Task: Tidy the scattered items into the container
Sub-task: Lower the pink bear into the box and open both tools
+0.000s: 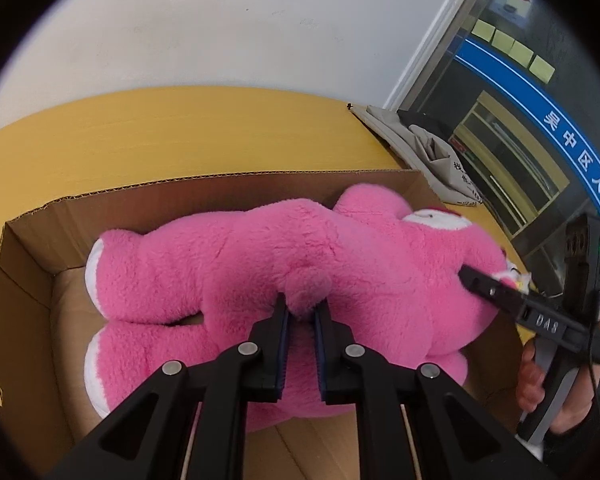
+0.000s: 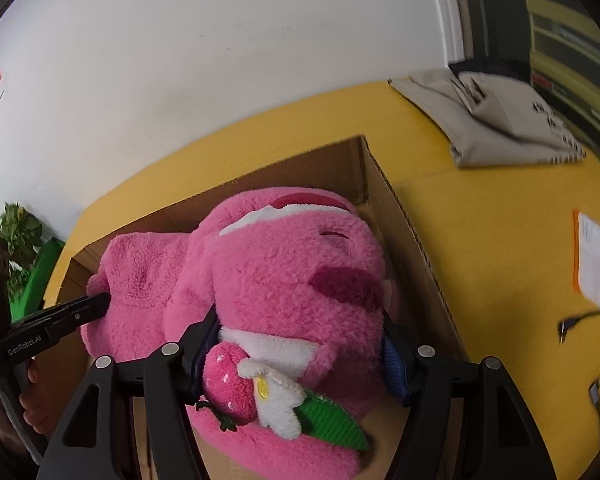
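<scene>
The pink plush bear (image 1: 300,264) lies lengthwise in the cardboard box (image 1: 32,276) on the yellow bench (image 1: 148,136). Left tongs (image 1: 302,308) pinch its tail (nearly together); right tongs (image 2: 300,344) straddle its head, pads touching.

The plush bear (image 1: 284,264) lies in the cardboard box (image 1: 28,264) on the table (image 2: 492,240).

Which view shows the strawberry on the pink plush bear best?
The right wrist view: the strawberry sits close and whole on the pink plush bear, beside a white flower. The left wrist view shows only the bear's back and legs; the strawberry is hidden there.
</scene>
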{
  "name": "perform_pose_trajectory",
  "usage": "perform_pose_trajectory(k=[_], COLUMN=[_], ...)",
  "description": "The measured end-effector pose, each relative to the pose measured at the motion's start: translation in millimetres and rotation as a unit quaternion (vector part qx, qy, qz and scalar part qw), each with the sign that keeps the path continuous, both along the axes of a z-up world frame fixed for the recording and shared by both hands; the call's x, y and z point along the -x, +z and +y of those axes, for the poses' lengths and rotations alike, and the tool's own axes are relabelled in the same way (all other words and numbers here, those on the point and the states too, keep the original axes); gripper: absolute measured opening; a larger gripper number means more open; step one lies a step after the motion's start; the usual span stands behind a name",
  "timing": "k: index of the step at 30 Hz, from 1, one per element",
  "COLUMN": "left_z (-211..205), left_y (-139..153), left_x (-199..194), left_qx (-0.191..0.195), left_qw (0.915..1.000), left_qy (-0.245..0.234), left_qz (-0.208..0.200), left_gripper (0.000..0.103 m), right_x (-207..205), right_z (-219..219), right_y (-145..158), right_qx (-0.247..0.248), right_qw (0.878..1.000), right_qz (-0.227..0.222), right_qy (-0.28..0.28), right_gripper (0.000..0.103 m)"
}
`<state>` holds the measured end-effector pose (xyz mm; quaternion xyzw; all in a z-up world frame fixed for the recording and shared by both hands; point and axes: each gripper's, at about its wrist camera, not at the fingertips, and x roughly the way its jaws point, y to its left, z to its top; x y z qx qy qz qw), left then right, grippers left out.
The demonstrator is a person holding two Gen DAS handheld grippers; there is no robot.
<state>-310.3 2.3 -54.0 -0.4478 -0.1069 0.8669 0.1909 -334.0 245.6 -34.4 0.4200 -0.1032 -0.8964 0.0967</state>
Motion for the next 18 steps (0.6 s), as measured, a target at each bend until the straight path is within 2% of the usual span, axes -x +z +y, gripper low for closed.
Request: perform_pose_trajectory(k=[1, 5, 7, 8, 9, 13, 15, 18], left_z=[-1.4, -6.5, -13.6, -16.5, -22.5, -38.3, -46.7, -60.1], left_y=[0.1, 6.6, 19.6, 27.8, 43.9, 113.6, 148.7, 188.1], left_x=[1.4, 3.2, -2.7, -7.7, -19.8, -85.2, -124.7, -190.5], left_qx=[-0.008, -0.034, -0.045, -0.043, -0.036, -0.005, 0.021, 0.069], left_qw=[1.0000, 0.9993, 0.9987, 0.9984, 0.9976, 0.9910, 0.9846, 0.9724], left_qy=[0.004, 0.013, 0.023, 0.033, 0.047, 0.072, 0.079, 0.092], left_qz=[-0.002, -0.002, 0.005, 0.015, 0.037, 0.113, 0.155, 0.203], left_gripper=[0.015, 0.022, 0.033, 0.037, 0.046, 0.070, 0.080, 0.081], right_x=[3.8, 21.3, 18.8, 14.4, 8.2, -26.7, -59.6, -118.6], right_z=[1.1, 13.3, 12.8, 11.7, 10.7, 11.8, 11.2, 9.0], right_y=[-1.3, -3.8, 0.8, 5.9, 13.8, 64.4, 106.2, 159.5], right_qx=[0.001, 0.013, 0.010, 0.006, 0.003, 0.002, -0.006, -0.026], right_qw=[1.000, 1.000, 1.000, 1.000, 1.000, 0.998, 0.995, 0.987], right_qz=[-0.001, 0.002, 0.006, 0.009, 0.014, 0.050, 0.084, 0.135], right_qy=[-0.001, -0.009, 0.000, 0.010, 0.022, 0.037, 0.055, 0.079], right_gripper=[0.075, 0.095, 0.102, 0.103, 0.103, 0.103, 0.103, 0.103])
